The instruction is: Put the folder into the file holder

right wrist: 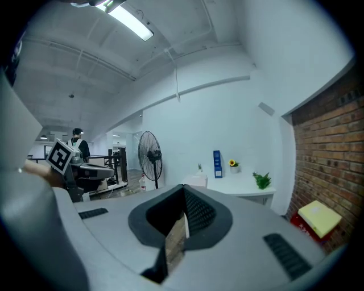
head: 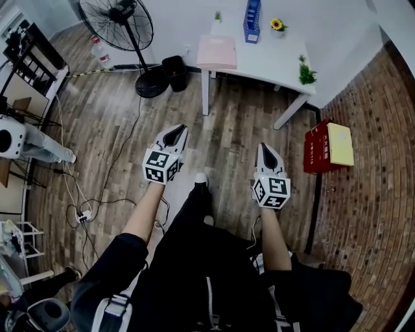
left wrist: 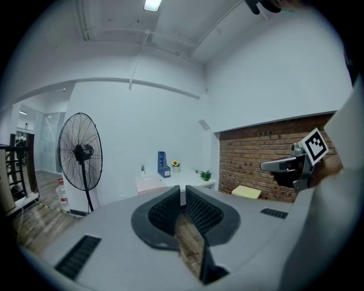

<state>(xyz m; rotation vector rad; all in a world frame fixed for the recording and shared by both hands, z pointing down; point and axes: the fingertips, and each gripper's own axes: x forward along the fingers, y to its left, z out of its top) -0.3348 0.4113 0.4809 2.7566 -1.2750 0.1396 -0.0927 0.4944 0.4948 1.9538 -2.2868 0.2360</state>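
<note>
**Tongs clenched and empty, folder lies across the room**

A person in dark clothes (head: 194, 285) stands on the wood floor (head: 233, 123), forearms out, with a tool in each hand. The left gripper (head: 176, 134) and the right gripper (head: 266, 154) both aim at the white table (head: 275, 61) ahead. Each has its jaws pressed together on nothing, probably because nothing is within reach. The pink folder (head: 216, 51) lies flat at the table's near left corner, close to the edge, which should give a jaw somewhere to bite. The blue file holder (head: 252, 19) stands upright farther back, apart from the folder, near a small sunflower (head: 277, 24). The boards straight ahead look open for walking. To the left, a standing fan (head: 117, 23) and a black bin (head: 174, 71) crowd the table leg, and cables (head: 84, 214) trail over the floor. To the right, a red crate (head: 316, 148) sits against the brick wall (head: 376, 162), so the middle looks like the safer approach
</note>
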